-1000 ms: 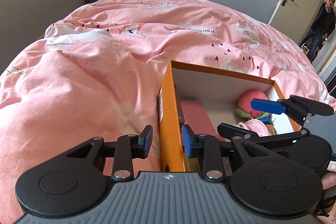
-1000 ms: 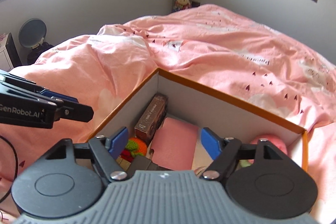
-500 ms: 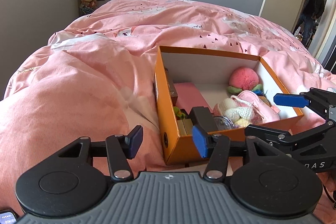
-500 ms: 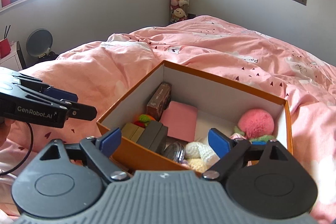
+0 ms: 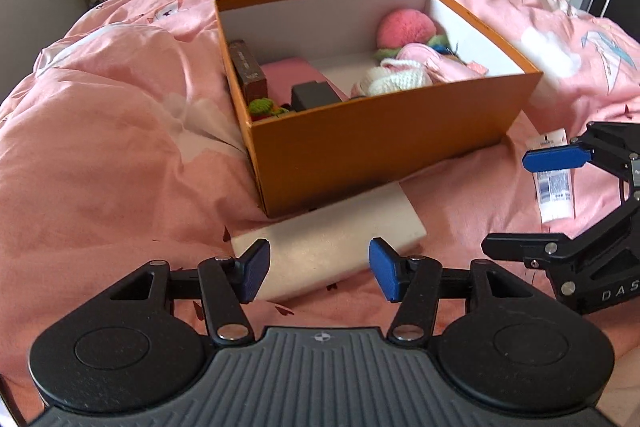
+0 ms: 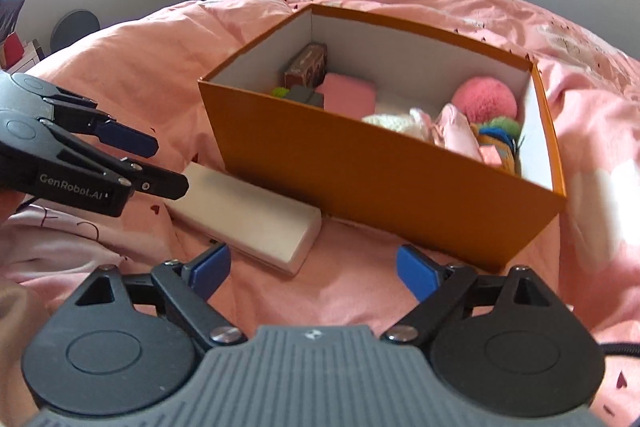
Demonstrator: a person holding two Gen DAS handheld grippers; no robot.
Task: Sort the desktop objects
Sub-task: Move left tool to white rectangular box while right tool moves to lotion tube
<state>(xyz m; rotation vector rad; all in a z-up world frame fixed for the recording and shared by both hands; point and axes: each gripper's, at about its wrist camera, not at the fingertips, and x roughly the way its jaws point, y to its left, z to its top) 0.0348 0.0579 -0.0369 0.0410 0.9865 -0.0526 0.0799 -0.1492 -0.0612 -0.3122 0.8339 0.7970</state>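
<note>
- Sorting nears its end in the left wrist view: the orange box [image 5: 384,147] on the bed [image 5: 100,155] holds toys and small boxes, while a white case [image 5: 332,239] and a tube [image 5: 554,183] lie outside. The left gripper [image 5: 318,273], jaws just widened, holds nothing.
- Right wrist view: the right gripper [image 6: 310,273], jaws wide and empty, hangs near the white case [image 6: 248,215].

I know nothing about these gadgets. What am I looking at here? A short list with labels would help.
Setting: pink duvet on a bed
Container: orange box, open, white inside
In the box: pink fluffy ball, brown carton, pink pad, knitted items
Outside the box: flat white box at its front; white tube to its right
Left gripper: open, empty, over the flat white box
Right gripper: open, empty
</note>
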